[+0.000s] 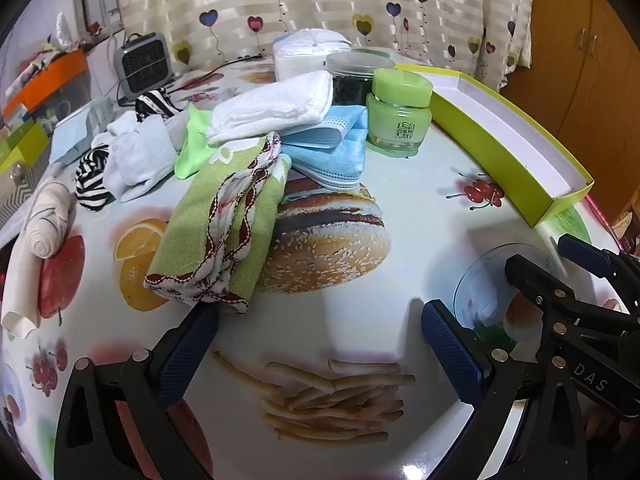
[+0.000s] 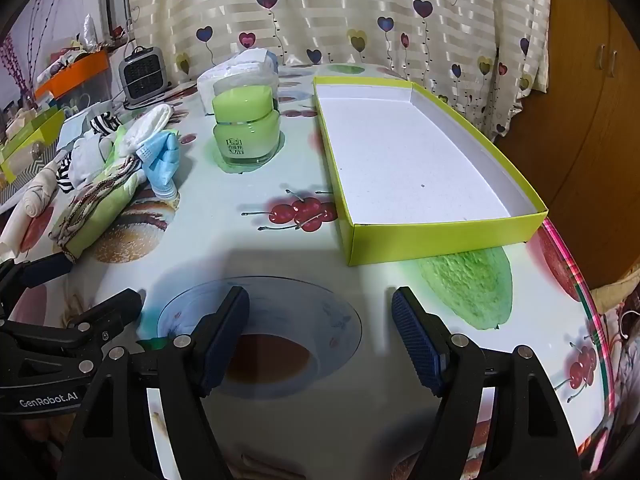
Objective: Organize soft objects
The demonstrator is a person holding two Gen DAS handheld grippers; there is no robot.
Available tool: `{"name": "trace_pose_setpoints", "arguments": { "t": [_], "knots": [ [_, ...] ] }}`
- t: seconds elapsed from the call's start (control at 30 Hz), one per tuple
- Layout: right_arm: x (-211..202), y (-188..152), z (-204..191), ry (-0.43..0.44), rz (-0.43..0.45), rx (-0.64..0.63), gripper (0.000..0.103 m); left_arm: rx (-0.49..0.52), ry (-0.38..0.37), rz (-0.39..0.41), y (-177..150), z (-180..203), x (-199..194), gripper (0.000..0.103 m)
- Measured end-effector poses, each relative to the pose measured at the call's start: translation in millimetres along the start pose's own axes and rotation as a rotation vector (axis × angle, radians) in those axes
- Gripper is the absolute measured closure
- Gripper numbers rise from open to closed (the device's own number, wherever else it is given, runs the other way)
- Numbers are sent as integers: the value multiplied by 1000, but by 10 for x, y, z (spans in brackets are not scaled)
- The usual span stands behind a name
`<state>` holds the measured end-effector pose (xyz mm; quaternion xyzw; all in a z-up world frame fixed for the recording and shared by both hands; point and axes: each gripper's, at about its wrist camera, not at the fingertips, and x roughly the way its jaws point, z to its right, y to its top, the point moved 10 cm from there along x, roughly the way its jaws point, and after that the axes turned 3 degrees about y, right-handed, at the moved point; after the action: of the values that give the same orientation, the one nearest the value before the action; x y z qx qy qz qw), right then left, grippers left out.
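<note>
Both tools are hovering released above the printed worktop [image 1: 360, 320], the left tool [image 1: 320, 344] just short of the folded green cloth [image 1: 224, 216], the right tool [image 2: 320, 340] above a glass plate [image 2: 280, 312]. The soft things are lying heaped: white towel [image 1: 276, 108] on blue masks [image 1: 332, 148], white socks [image 1: 136, 156] beside them. The yellow-green box [image 2: 420, 236] is sitting well apart, at the right.
</note>
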<state>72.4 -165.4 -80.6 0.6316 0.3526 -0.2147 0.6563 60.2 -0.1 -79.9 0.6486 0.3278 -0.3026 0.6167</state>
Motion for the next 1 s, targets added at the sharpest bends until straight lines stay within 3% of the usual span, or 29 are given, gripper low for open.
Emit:
{"name": "trace_pose_setpoints", "arguments": {
  "t": [1.0],
  "knots": [
    [-16, -8, 6, -3, 9, 7, 29, 0, 1, 3, 3, -3, 0, 1]
  ]
}}
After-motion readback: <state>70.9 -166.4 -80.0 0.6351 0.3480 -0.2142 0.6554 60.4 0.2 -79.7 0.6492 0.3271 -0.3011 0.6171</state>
